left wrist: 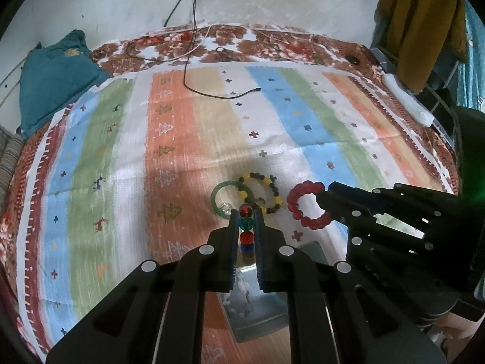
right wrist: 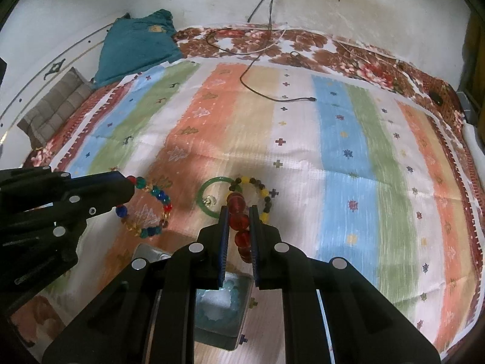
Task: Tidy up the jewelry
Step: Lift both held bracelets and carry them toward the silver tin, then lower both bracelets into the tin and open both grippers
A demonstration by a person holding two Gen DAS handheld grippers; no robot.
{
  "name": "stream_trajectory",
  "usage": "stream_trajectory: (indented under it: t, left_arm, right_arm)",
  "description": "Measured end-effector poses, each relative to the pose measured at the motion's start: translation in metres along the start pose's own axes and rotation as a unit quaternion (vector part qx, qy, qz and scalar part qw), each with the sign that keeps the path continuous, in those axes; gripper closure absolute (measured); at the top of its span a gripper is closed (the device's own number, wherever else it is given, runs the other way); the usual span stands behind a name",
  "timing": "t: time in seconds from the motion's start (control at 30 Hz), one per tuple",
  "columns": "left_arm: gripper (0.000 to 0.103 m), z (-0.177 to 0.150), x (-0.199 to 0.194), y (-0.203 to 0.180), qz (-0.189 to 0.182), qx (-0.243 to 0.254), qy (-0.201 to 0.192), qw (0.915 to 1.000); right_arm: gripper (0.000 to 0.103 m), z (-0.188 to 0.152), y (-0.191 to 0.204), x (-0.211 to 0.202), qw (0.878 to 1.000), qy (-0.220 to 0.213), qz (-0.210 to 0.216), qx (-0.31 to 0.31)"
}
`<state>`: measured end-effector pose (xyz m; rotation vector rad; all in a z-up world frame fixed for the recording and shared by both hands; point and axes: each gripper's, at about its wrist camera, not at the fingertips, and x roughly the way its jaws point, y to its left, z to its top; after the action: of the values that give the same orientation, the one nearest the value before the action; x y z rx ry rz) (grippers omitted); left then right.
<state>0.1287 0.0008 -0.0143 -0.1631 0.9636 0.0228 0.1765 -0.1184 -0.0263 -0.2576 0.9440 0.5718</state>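
I hold the multicoloured bead bracelet pinched in my left gripper and the red bead bracelet pinched in my right gripper, both loops hanging clear of the striped cloth. The open box sits directly below and just behind both sets of fingers, so I judge the next move is back and down, with neither hand clearly nearer.

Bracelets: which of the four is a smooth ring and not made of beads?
The green glassy bangle, lying on the striped cloth. It is one solid hoop; the other three are strung beads.
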Motion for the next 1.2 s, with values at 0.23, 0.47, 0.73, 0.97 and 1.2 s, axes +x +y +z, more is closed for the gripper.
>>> stream_trajectory:
  t: [0.23,0.47,0.73,0.97,1.2]
  left_arm:
    - [0.094,-0.012,-0.009,-0.003,-0.002,0.003,-0.006,1.0]
    - [0.094,-0.022,-0.019,-0.007,-0.003,0.012,-0.011,0.9999]
    - [0.094,-0.031,-0.027,-0.008,-0.009,0.011,-0.017,0.9998]
    - [0.094,-0.037,-0.035,-0.007,-0.019,0.005,-0.023,0.9995]
    - [0.094,-0.044,-0.039,-0.01,-0.025,0.009,-0.023,0.9994]
  right_arm:
    - [0.089,-0.01,0.004,-0.015,1.0,-0.013,0.004,-0.003]
    - [0.089,-0.02,0.006,-0.026,1.0,-0.019,0.021,0.005]
    - [0.089,-0.03,0.012,-0.032,1.0,-0.021,0.015,-0.005]
    - [0.089,-0.038,0.013,-0.037,1.0,-0.021,0.013,-0.008]
    - [0.089,-0.044,0.014,-0.039,1.0,-0.016,0.019,-0.01]
